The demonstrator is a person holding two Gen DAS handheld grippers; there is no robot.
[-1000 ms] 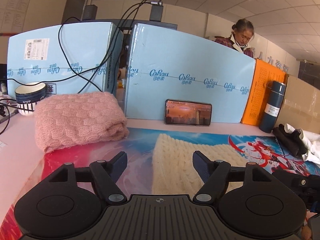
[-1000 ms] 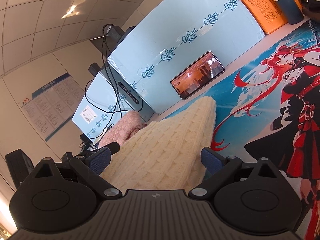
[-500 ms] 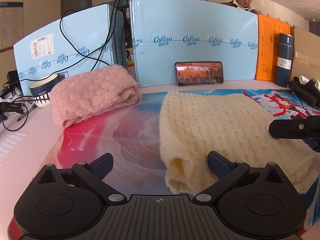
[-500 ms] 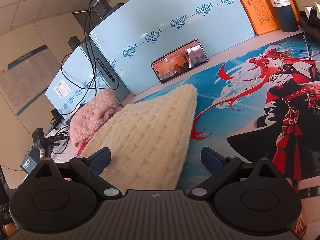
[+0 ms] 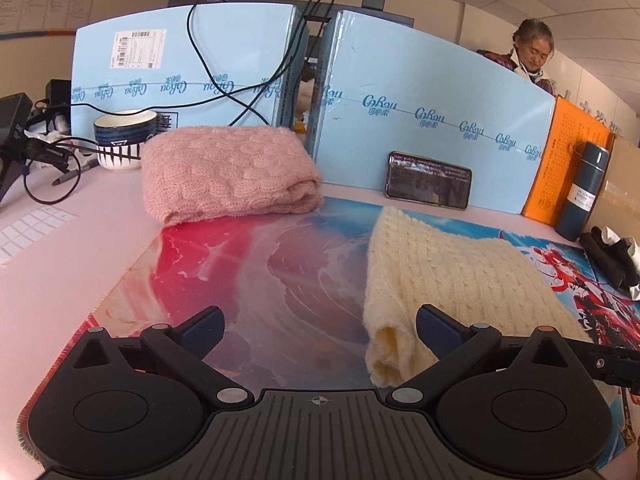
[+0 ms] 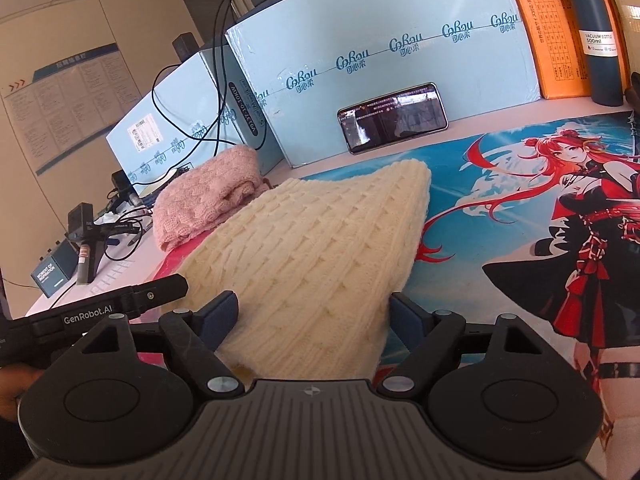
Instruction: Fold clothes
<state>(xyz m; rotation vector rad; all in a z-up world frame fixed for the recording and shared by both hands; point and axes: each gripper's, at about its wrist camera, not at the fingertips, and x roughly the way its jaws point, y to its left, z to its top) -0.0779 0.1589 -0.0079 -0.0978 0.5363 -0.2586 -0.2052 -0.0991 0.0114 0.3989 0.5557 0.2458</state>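
A cream knit garment (image 5: 452, 276) lies folded on the printed desk mat (image 5: 256, 264); it also shows in the right wrist view (image 6: 312, 248). My left gripper (image 5: 318, 326) is open and empty, with the garment's near left corner by its right finger. My right gripper (image 6: 314, 314) is open, its fingers on either side of the garment's near end, not closed on it. A folded pink knit garment (image 5: 228, 172) sits at the back left, also in the right wrist view (image 6: 204, 200).
Blue foam boards (image 5: 420, 120) wall the back of the desk. A phone (image 5: 428, 180) leans against them. A mug (image 5: 120, 136), cables and a keyboard (image 5: 28, 228) are at left. A flask (image 5: 580, 192) and dark gloves (image 5: 612, 260) are at right.
Both grippers have pulled back and lowered toward the near edge of the cream garment. The left gripper has shifted left. Both stayed open.
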